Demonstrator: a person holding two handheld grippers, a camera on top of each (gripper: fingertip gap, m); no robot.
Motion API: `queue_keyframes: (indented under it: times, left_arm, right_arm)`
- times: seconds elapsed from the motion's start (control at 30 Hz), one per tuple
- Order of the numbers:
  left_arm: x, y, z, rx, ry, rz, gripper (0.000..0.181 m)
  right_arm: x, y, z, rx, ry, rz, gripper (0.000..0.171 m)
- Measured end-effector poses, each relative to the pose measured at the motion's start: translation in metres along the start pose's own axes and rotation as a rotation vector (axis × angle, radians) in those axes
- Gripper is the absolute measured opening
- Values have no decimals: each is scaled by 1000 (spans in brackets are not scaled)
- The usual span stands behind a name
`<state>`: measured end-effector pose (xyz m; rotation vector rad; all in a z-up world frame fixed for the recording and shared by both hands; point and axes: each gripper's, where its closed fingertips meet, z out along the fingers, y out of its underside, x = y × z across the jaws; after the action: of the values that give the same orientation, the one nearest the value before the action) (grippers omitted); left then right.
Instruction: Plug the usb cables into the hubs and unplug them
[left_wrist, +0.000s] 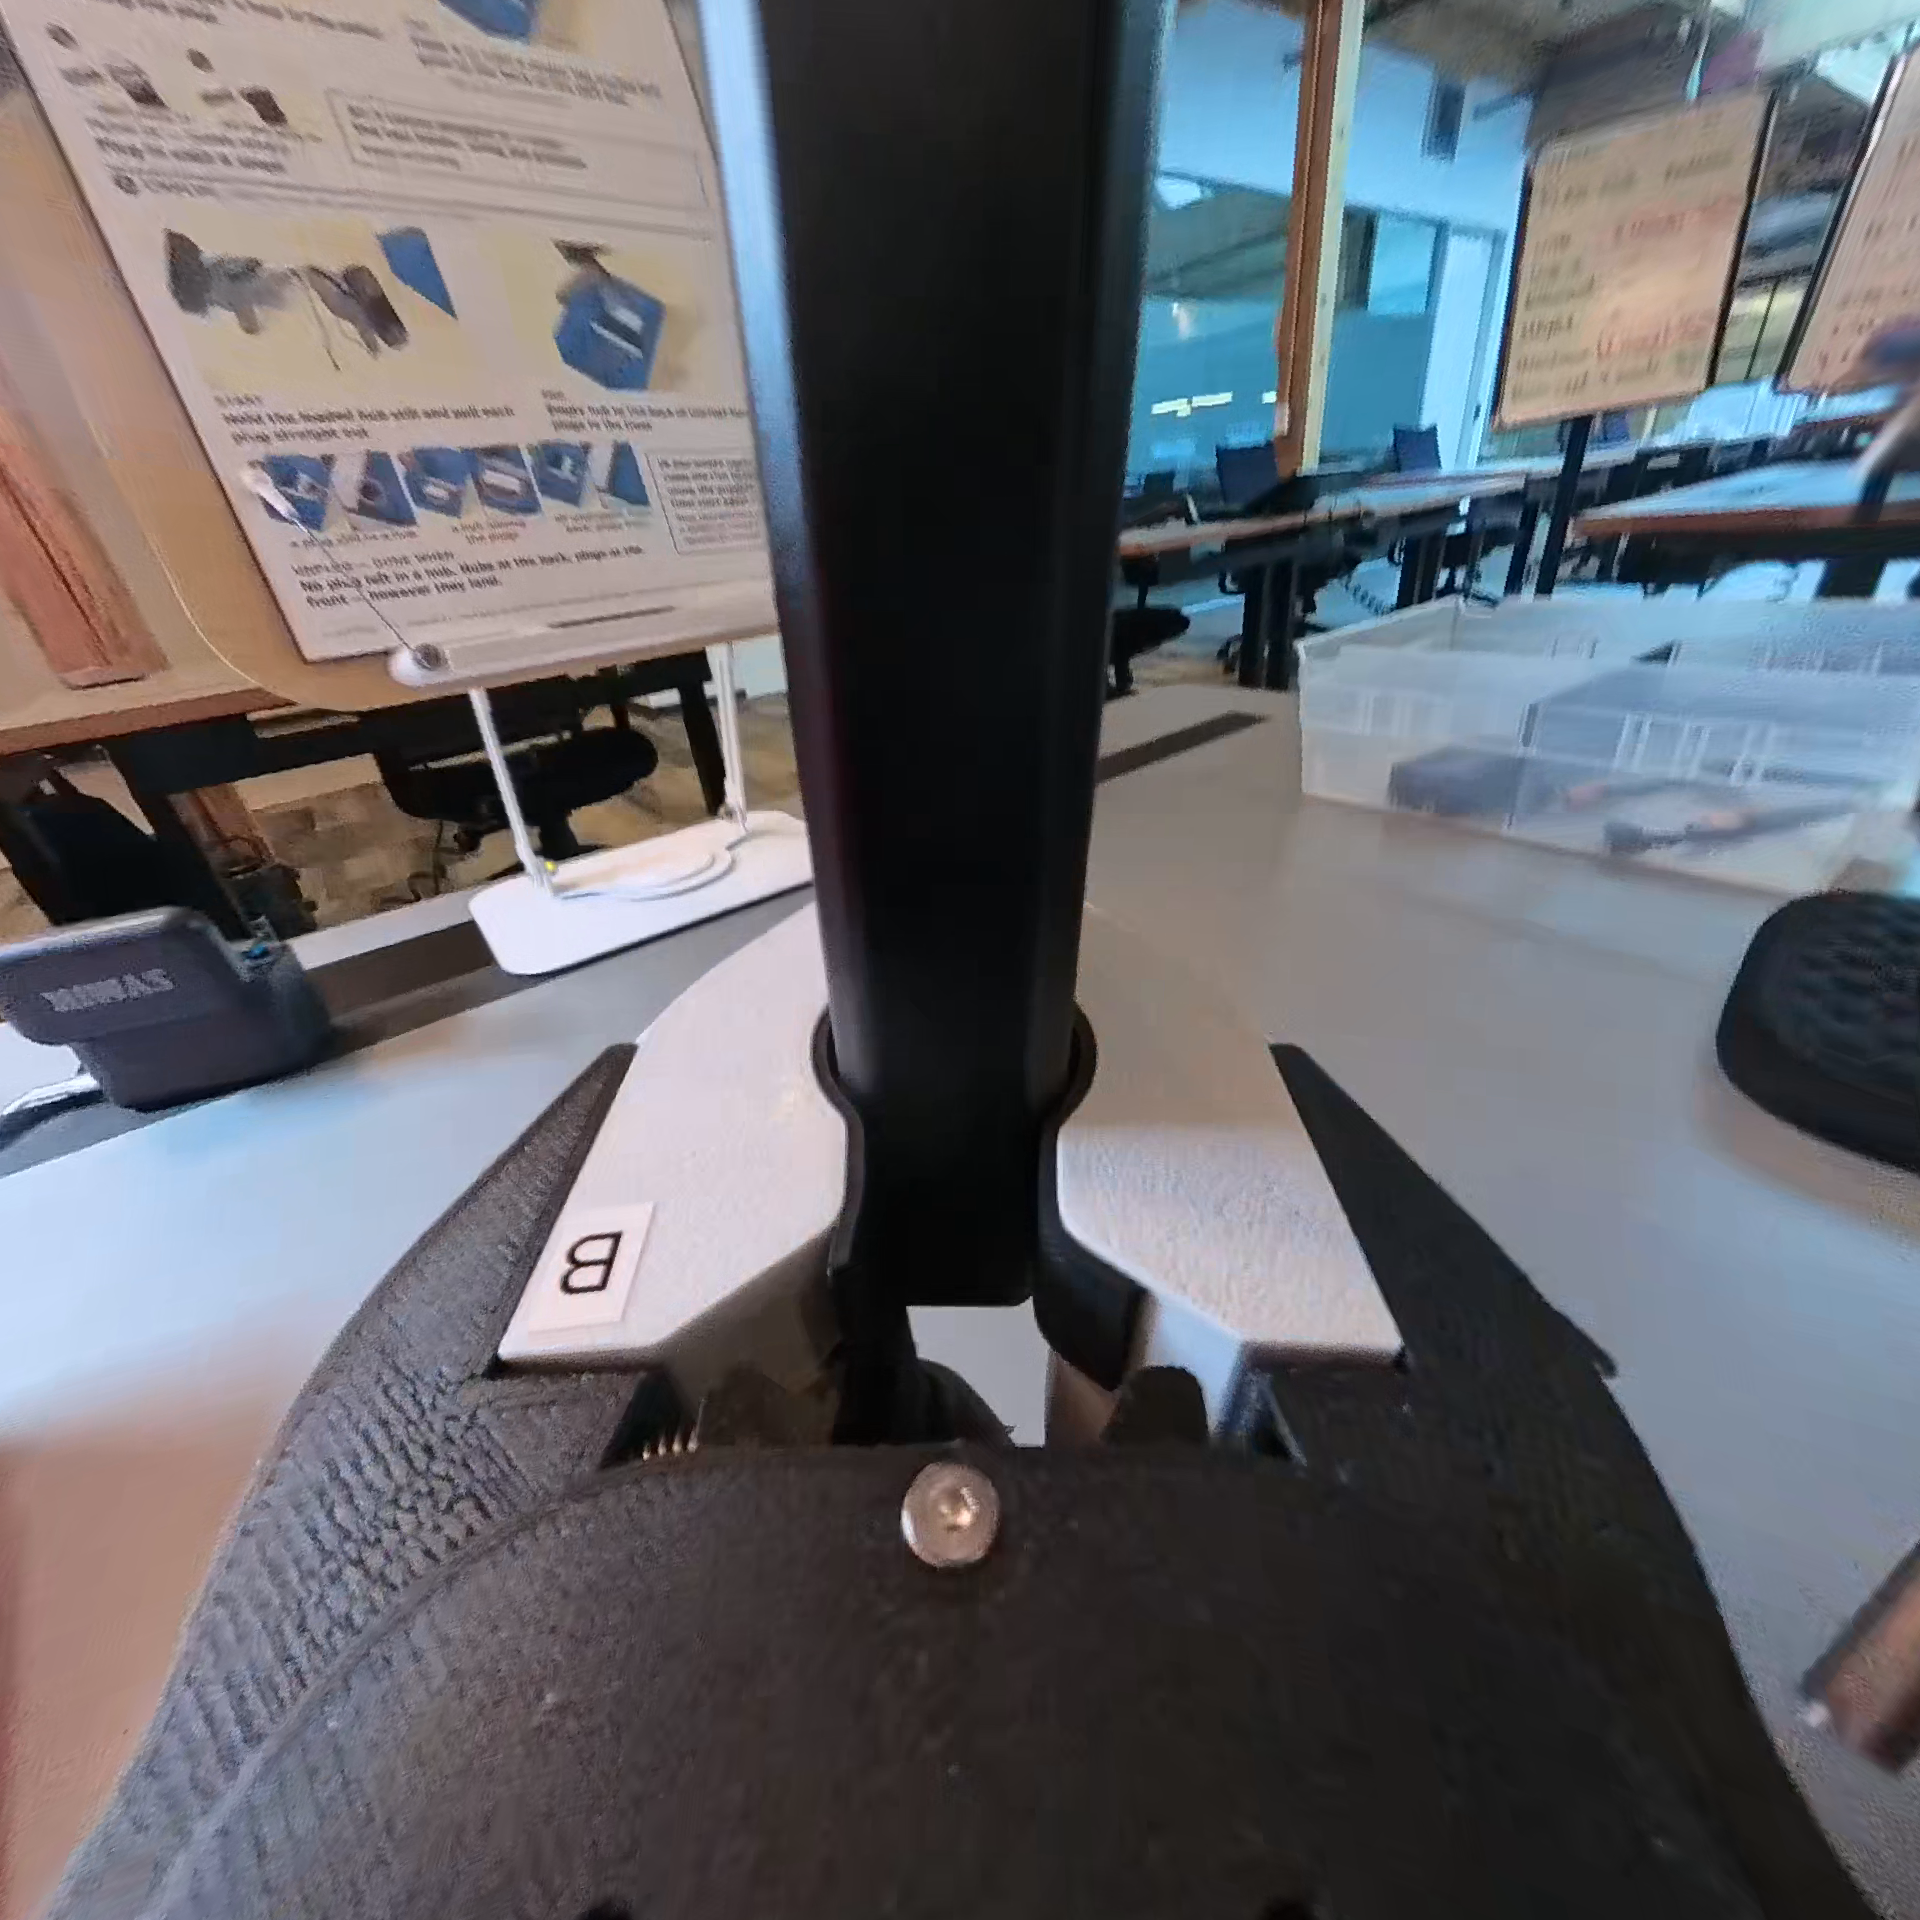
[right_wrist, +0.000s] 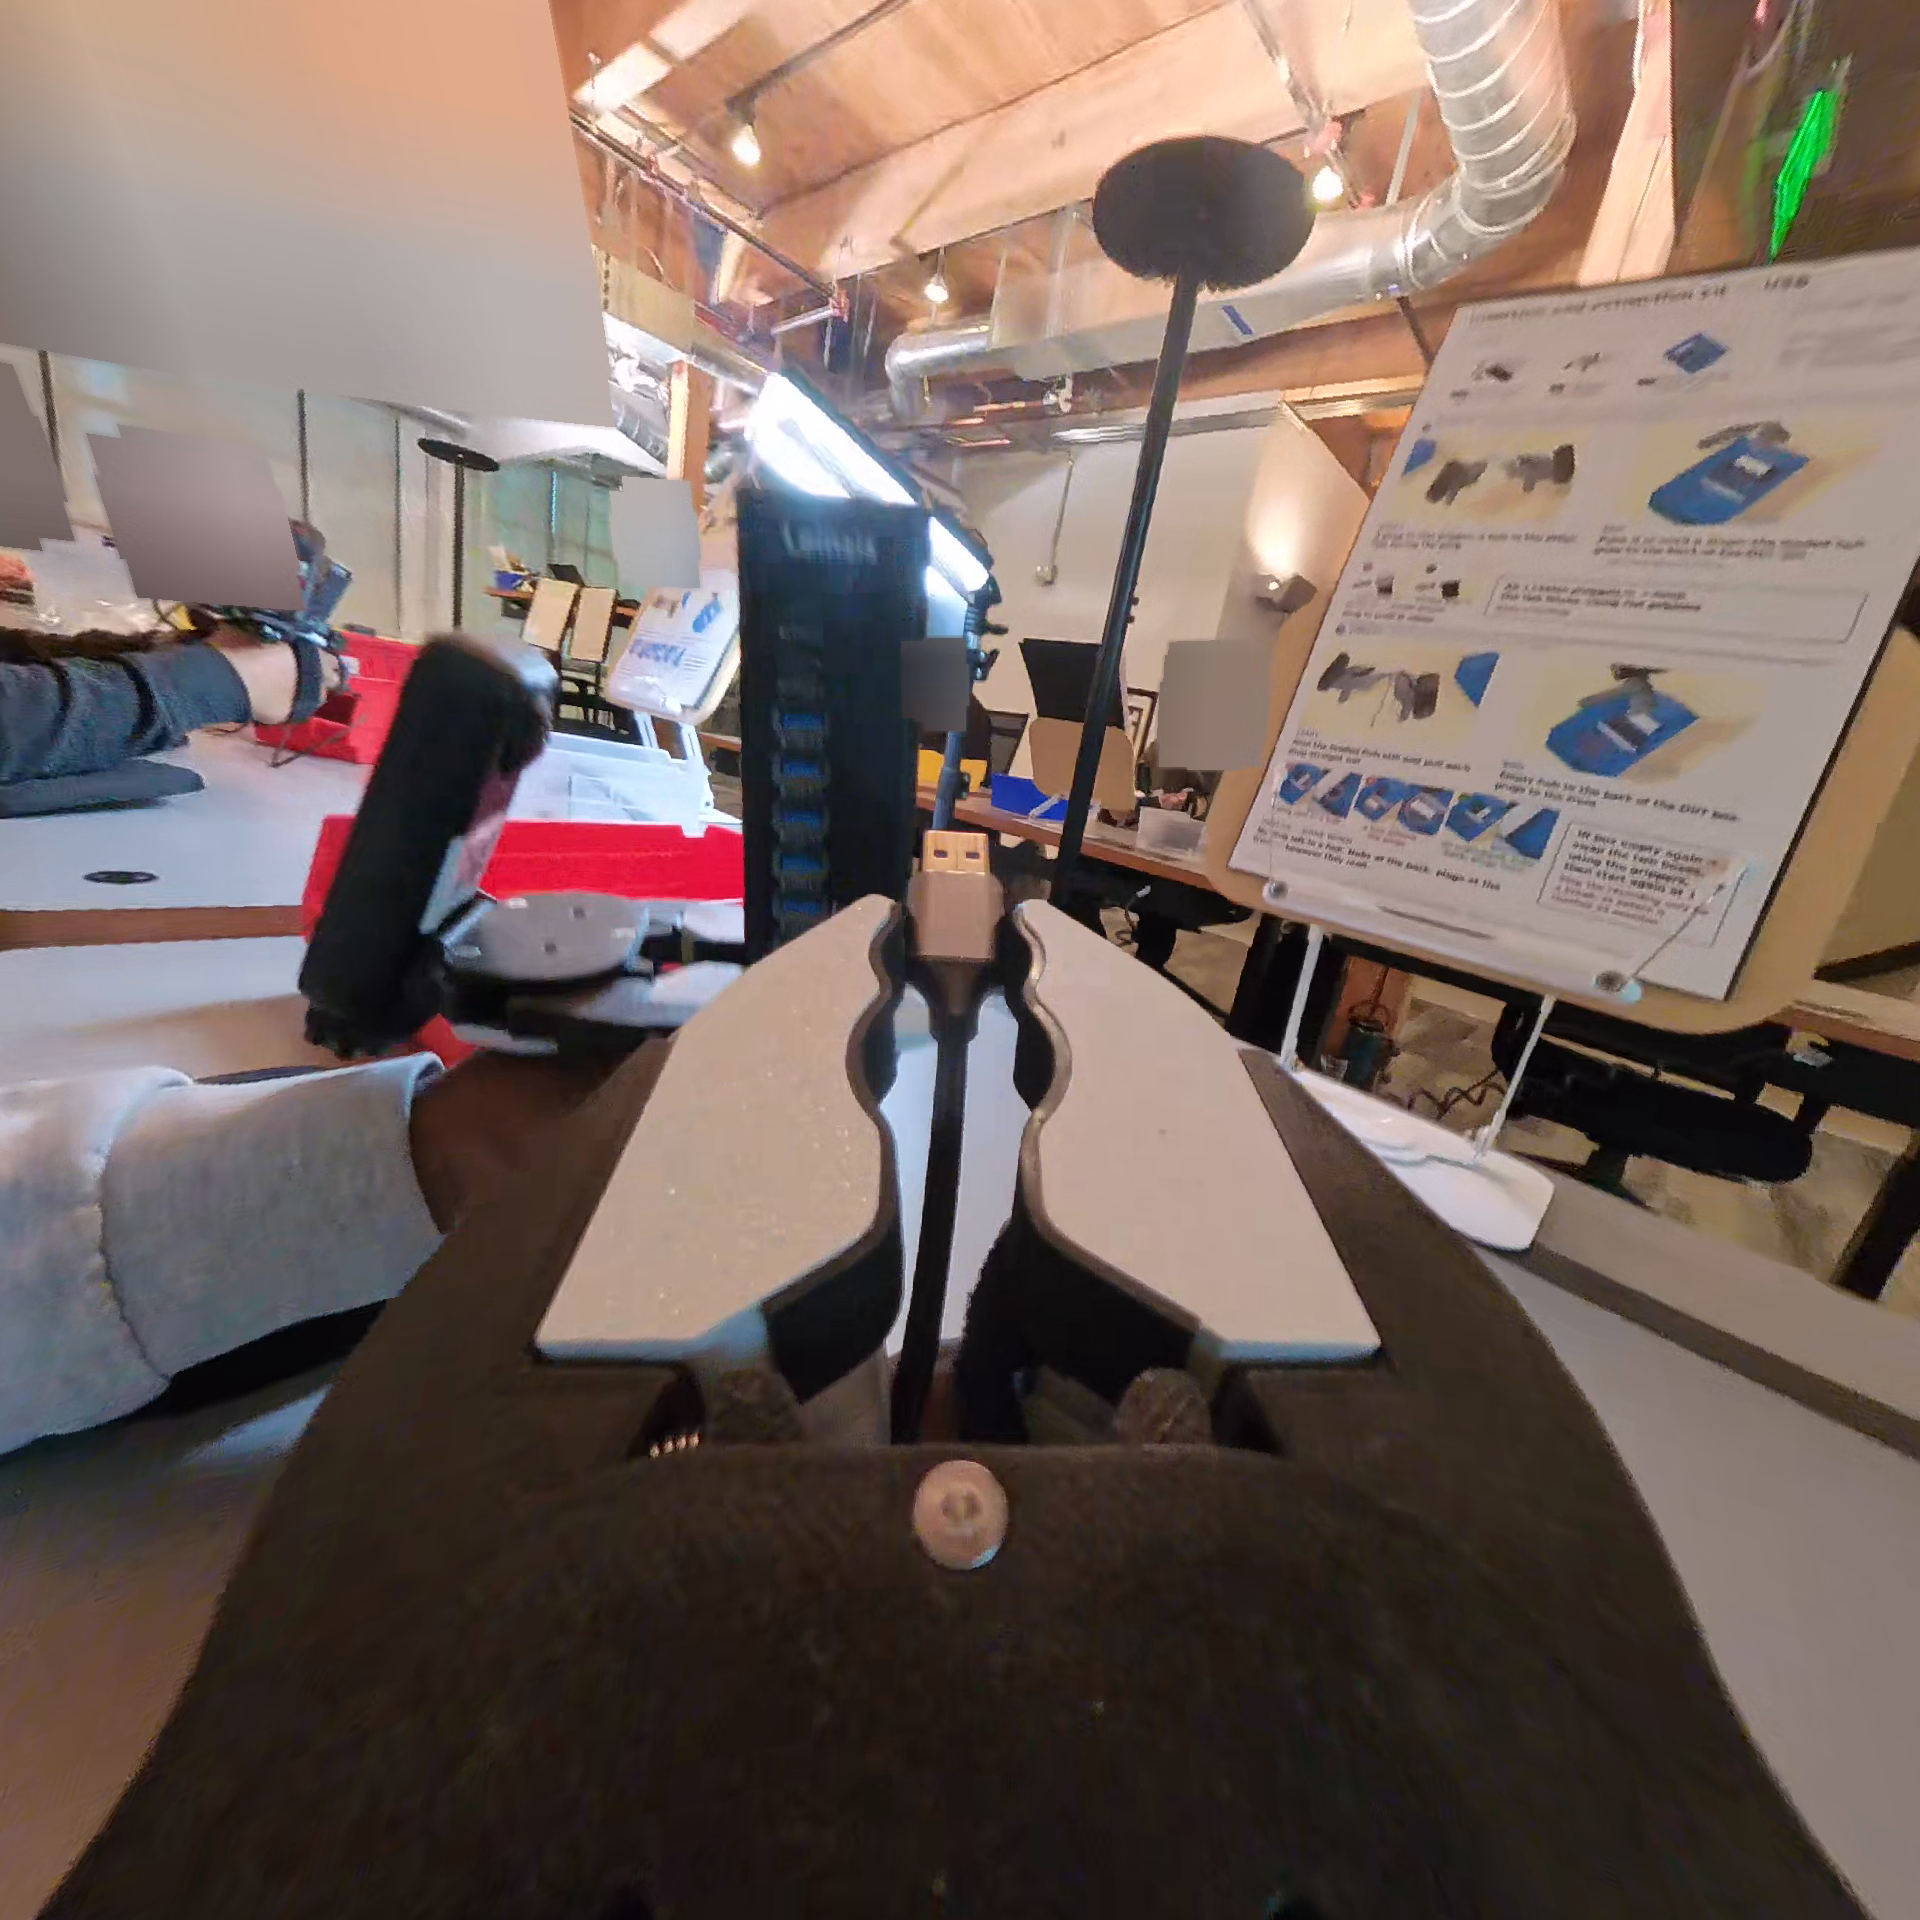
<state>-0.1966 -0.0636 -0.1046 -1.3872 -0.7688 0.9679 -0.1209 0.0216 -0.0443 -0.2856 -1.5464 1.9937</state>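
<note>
My left gripper (left_wrist: 951, 1039) is shut on a long black USB hub (left_wrist: 935, 520) that stands up between its fingers and runs out of the top of the left wrist view. In the right wrist view the same hub (right_wrist: 831, 717) stands upright, its row of blue ports facing me, with the left gripper's black body (right_wrist: 416, 831) to its left. My right gripper (right_wrist: 954, 914) is shut on a silver USB plug (right_wrist: 951, 894) with a gold tip. Its black cable (right_wrist: 930, 1195) runs back between the fingers. The plug tip sits just right of the hub's lower end, not inserted.
An instruction board (right_wrist: 1558, 675) on a white stand sits at the grey table's (left_wrist: 1455, 1039) far edge. A clear plastic bin (left_wrist: 1610, 727) stands at the right, a red tray (right_wrist: 613, 857) behind the hub, and a dark grey device (left_wrist: 156, 1008) at the left. A grey sleeve (right_wrist: 208, 1195) lies at my left. The gap from one gripper's tips to the other's is roughly 12 cm. About 35 cm separates my left fingertips from the dark grey device (left_wrist: 156, 1008).
</note>
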Motion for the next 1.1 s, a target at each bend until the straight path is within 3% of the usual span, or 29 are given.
queue_keyframes:
  times: [0.27,0.53,0.87,1.1]
  left_arm:
    - [11,19,7,-97,7,64,30]
    - [15,22,9,-106,13,115,31]
    - [14,17,9,-77,14,91,31]
    - [13,16,9,-65,13,87,31]
  right_arm:
    - [53,-87,-27,43,59,-192,18]
    - [154,-130,-71,-84,248,-427,18]
    - [289,-112,-139,-293,417,-496,18]
    - [345,-72,-183,-170,491,-426,18]
